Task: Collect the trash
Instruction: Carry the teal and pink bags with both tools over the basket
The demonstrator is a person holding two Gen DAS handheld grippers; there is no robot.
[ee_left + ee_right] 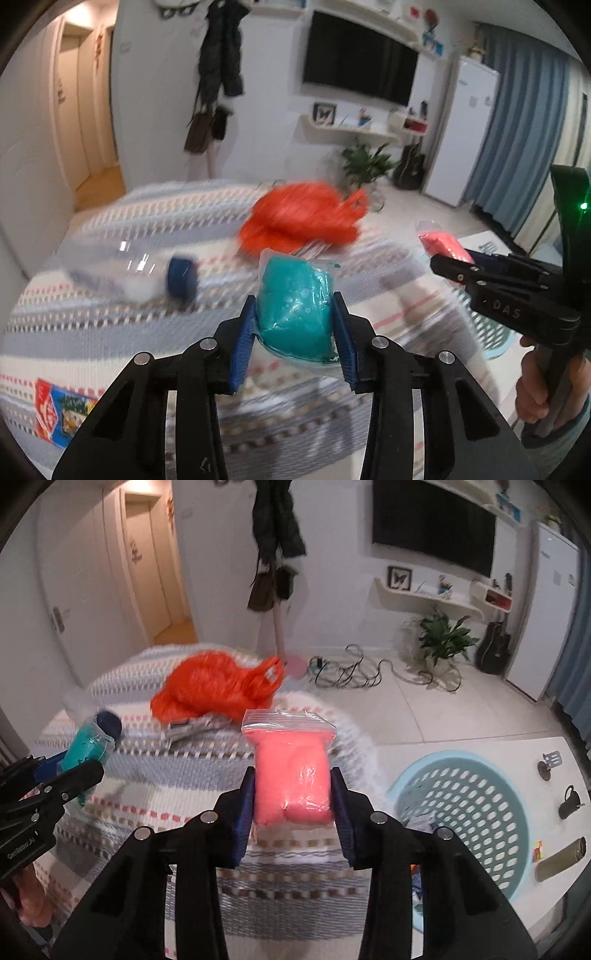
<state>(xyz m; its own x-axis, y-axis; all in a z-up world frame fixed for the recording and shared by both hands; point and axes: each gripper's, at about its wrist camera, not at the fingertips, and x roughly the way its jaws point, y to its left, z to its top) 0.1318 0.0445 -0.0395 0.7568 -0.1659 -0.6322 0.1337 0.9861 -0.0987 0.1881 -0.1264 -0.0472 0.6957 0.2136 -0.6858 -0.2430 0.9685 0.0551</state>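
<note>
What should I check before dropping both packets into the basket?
1. Left tool grip on the teal packet: ok, pinched between both fingers.
2. Right tool grip on the pink packet: ok, held on both sides.
3. Blue basket in reach of the right tool: ok, just to its right.
4. Room in the basket: cannot tell, the bottom is mostly hidden.
5. Trash left on the bed: not ok, orange bag and plastic bottle remain.
</note>
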